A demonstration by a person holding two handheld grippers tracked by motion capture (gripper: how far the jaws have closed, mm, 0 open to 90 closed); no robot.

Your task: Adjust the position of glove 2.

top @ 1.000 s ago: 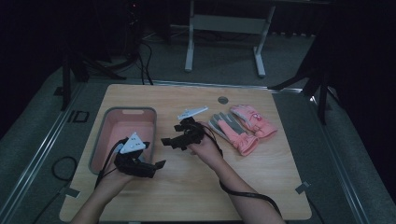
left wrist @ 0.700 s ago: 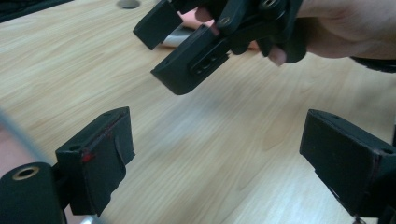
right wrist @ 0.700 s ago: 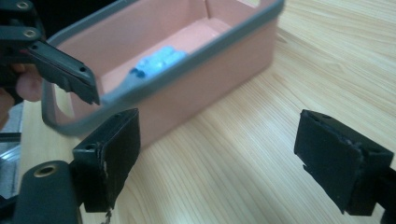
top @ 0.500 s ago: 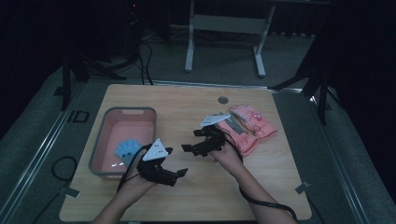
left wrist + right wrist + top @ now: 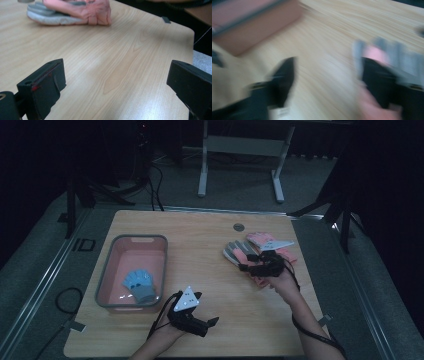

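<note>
A: The right tool (image 5: 248, 262) sits at the right side of the table (image 5: 210, 240), over a pile of pink and grey gloves (image 5: 260, 251). Its jaws have just been closing. In the right gripper view, which is badly blurred, a grey and pink glove lies against one jaw and bare wood shows between the two jaws, so the jaws stand apart and I cannot say that they pinch anything.

B: And the left tool?

A: The left tool (image 5: 212, 321) is low over the near edge of the table, held by a hand that comes in from the bottom of the high view. Its jaws have just been opening. In the left gripper view they stand wide apart with only bare wood between them, so it is released and holds nothing.

B: Where are the gloves?

A: The pile of pink and grey gloves lies on the right half of the table, near the far edge, just below a small round grey disc (image 5: 238, 227) set in the wood. In the left gripper view the same pile (image 5: 75, 11) shows at the far end of the table, well apart from the left tool. A blue and grey glove (image 5: 140, 285) lies inside a pink bin (image 5: 107, 270) on the left half of the table.
</note>
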